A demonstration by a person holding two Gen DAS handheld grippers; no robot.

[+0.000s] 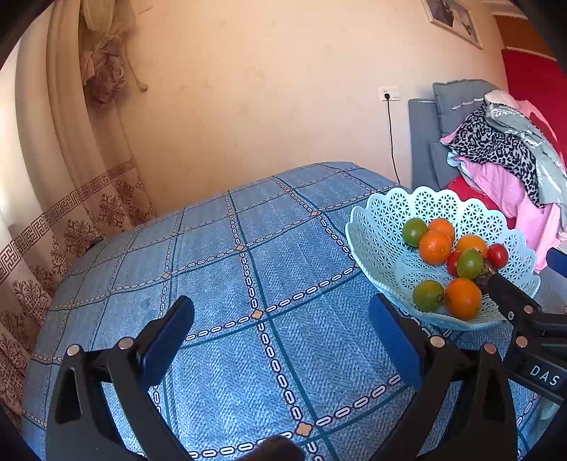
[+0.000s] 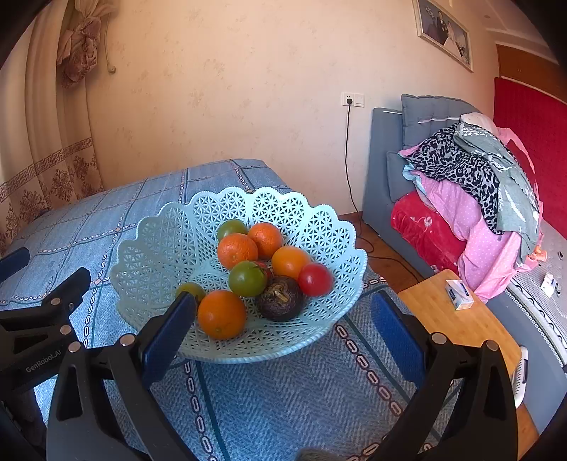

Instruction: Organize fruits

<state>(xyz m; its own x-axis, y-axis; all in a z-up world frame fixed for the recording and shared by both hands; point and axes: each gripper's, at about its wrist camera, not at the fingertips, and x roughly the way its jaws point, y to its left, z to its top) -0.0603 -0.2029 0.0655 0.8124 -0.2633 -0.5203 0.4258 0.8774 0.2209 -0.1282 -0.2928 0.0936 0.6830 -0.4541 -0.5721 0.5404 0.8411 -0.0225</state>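
Right hand-held gripper (image 2: pixel 281 329), jaws apart, seemingly just above the fruit basket (image 2: pixel 156 248).

Home living room, probably, curtain (image 1: pixel 71 198), sofa (image 2: pixel 386 170) (heaped clothes (image 2: pixel 475 184)), framed photo (image 2: pixel 444 33)

My bench (image 2: pixel 269 400) is covered by a blue cloth (image 1: pixel 219 283) with a grid of dark lines and chain-link patterns. The only thing I see standing directly on it is the pale lattice basket (image 2: pixel 319 227), near the right-hand edge. The rest of the cloth to its left lies flat and bare.
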